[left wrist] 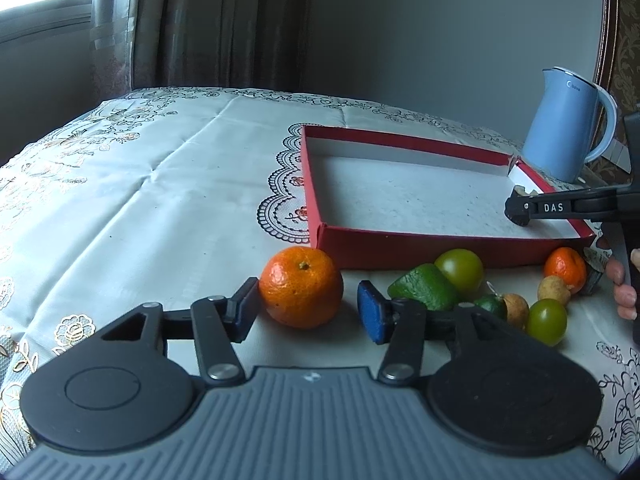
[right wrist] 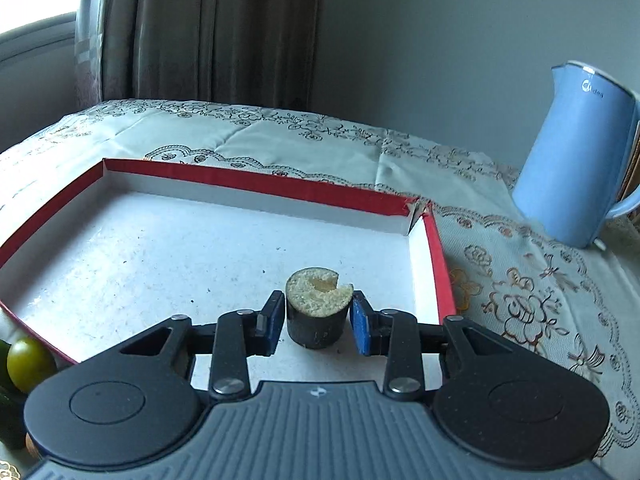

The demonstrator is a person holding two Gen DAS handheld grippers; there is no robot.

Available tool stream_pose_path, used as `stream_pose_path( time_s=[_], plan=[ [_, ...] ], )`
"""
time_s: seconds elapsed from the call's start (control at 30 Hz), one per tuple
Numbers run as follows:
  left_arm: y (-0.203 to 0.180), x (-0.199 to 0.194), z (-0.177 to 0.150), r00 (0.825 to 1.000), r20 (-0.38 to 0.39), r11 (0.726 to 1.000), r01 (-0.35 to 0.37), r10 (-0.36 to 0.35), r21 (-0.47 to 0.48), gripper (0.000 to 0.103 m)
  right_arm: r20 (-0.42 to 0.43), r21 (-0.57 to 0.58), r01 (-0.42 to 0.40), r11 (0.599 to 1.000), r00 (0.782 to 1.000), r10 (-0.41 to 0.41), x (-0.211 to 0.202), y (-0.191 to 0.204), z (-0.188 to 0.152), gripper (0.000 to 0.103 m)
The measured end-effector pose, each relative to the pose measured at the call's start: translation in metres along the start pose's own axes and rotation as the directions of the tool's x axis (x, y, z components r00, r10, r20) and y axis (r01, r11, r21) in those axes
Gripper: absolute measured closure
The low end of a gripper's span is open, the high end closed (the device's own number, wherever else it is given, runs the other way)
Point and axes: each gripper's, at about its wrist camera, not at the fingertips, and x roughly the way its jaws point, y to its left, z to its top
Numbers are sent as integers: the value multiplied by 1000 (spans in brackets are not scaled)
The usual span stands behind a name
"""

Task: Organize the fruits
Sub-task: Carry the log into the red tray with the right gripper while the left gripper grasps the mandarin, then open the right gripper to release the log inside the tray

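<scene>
Red cardboard tray (right wrist: 434, 240) sits on the clothed surface (left wrist: 120, 184), light enough to slide if nudged. Blue kettle (right wrist: 572, 160) beside it reads "Midea", partly legible. Right gripper (right wrist: 316, 320) is spread around a dark cut stub (right wrist: 318, 312) standing inside the tray, pads just off it; a sideways pull could tip it. Its finger reads "DAS" in the left view. Left gripper (left wrist: 308, 304) is spread around the orange (left wrist: 301, 286) in front of the tray; round, may roll off-centre on closing.
</scene>
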Motion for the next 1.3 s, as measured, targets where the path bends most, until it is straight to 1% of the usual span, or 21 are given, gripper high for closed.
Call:
stream_pose_path(
  time_s=[0.07,0.1,0.13,0.17,0.3,0.37,0.4,0.43,0.53,0.6,0.7,0.8,0.97,1.03,1.1,1.23,1.3],
  plan=[
    [0,0,0,1000,0,1000,0,0,-1,55,-2,16,-13,1000,1000,13,0,-3,0,51],
    [0,0,0,1000,0,1000,1,-1,-2,55,5,25,-16,1000,1000,16,-2,-4,-1,38],
    [0,0,0,1000,0,1000,1,-1,-2,55,18,35,-18,999,1000,18,-5,-6,-1,29],
    [0,1,0,1000,0,1000,2,-2,-3,55,35,43,-20,999,999,18,-9,-8,-1,27],
    [0,0,0,1000,0,1000,1,-1,-3,55,90,78,-27,997,996,20,-27,-17,-1,26],
    [0,1,0,1000,1,1000,2,-2,-3,55,114,103,-28,994,993,16,-36,-22,-3,23],
    [0,1,0,1000,1,1000,1,-1,-3,55,127,116,-24,993,992,9,-40,-25,-5,18],
    [-1,1,0,1000,1,1000,0,0,-3,55,142,132,-16,991,990,-3,-45,-28,-8,16],
    [1,0,0,1000,4,1000,-8,8,-12,58,168,174,0,985,985,-29,-55,-41,-19,16],
    [1,0,0,1000,6,1000,-20,20,-13,62,171,223,8,975,984,-47,-60,-52,-27,16],
    [0,-1,0,1000,9,1000,-28,28,-7,62,155,301,12,954,986,-61,-61,-70,-37,16],
    [-1,-2,0,999,11,999,-45,45,-1,62,149,343,26,939,985,-81,-61,-80,-39,16],
    [0,-9,4,998,8,998,-56,56,-9,63,130,351,43,935,987,-94,-59,-79,-39,16],
    [-3,-16,10,998,27,998,-57,57,4,63,127,352,46,935,987,-97,-59,-79,-39,16],
    [-7,-22,18,998,47,998,-51,50,21,63,126,355,52,934,987,-103,-60,-79,-40,16],
    [-21,-24,41,997,78,998,-12,8,55,63,130,360,58,931,985,-111,-61,-79,-41,16],
    [-31,-19,51,996,94,996,-16,8,87,63,130,365,67,929,984,-122,-61,-79,-41,16]
  ],
)
